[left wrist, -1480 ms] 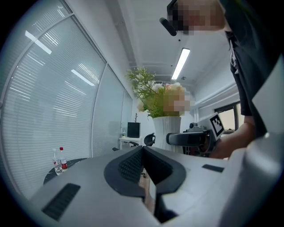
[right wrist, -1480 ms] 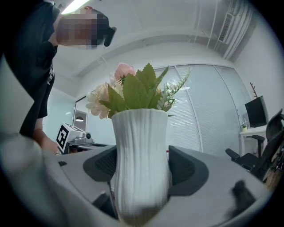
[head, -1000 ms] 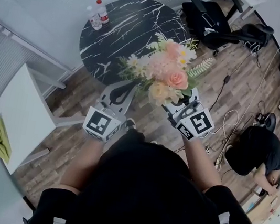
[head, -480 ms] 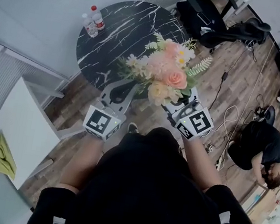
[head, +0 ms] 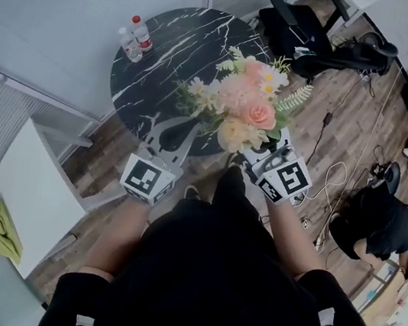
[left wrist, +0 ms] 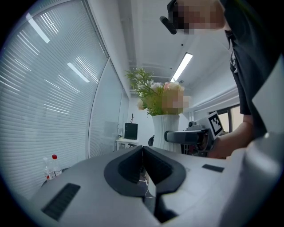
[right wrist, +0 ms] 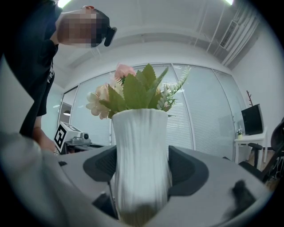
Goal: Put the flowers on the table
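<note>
The carrier's leg is swinging forward toward the round black marble-patterned table (head: 169, 44), which is sitting a touch nearer than a second ago; the bunch of pink, peach and cream flowers (head: 240, 106) is keeping its place in the air above the table's near rim, not yet set down. The right gripper (right wrist: 142, 174) is clamping the white ribbed ceramic vase (right wrist: 138, 133) around its body, one jaw on either side; the left gripper (left wrist: 143, 165) is riding just beside it with its jaws clenched together on nothing.

The likeliest trouble is looking like a tilt or slip; the bouquet is spreading wide and heavy above a smooth, narrow vase held by one gripper alone, and the shut left gripper is offering no support. A landing too close to the table's near rim could be tipping the vase off the edge; loose cables on the wooden floor to the table's right could be catching a foot.

By count: one vase, one bunch of flowers, two grippers, one table; two clear plastic bottles with red caps (head: 136, 37) are standing together at the table's far left edge; one black office chair (head: 303, 35) is waiting beyond the table.
</note>
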Motion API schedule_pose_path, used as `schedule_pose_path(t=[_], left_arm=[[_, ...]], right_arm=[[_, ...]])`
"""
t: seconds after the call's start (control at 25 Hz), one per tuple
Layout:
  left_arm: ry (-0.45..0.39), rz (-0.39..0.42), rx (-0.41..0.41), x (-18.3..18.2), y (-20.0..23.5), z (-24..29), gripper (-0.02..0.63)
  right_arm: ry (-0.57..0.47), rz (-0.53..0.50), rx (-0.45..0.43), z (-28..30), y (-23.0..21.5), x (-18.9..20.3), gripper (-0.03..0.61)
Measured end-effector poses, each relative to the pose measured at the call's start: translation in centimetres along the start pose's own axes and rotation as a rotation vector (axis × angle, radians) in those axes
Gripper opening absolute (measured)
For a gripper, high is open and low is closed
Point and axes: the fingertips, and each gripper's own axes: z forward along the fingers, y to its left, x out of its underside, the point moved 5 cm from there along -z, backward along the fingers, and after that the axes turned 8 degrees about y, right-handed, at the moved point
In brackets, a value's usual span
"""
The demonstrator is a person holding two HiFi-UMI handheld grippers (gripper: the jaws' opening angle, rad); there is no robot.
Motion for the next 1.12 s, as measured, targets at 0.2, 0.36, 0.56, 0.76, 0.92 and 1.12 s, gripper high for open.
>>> schedule_pose_path(t=[0.2,0.36,0.56,0.76,0.92,1.12], left_arm=[[0.002,-0.009,-0.044,-0.6,1.2,2.6,0.014],[0.010,-0.017,-0.083,-1.3,2.4,5.0,0.014],[0.018,-0.025,-0.137,-2.3,3.4,8.2,0.014],[0.039,-0.042,-0.190,-2.8,4.3,11.4,0.014],[0.043,-0.059,-0.229,-2.6,4.8,13.1,0.014],[0.055,-0.083,-0.292,-2.0,5.2,16.1,0.013]], right_arm=[[-0.013,0.011,-0.035,1.6,-3.5,-0.1,0.356],[-0.002,0.005,-0.072,3.3,-6.6,-0.5,0.356],[0.004,0.006,-0.130,5.1,-10.2,-0.8,0.356],[0.010,0.020,-0.197,6.9,-14.0,-0.9,0.356],[0.016,0.018,-0.236,8.1,-16.2,-0.5,0.356],[0.034,0.014,-0.296,9.8,-19.5,0.6,0.356]])
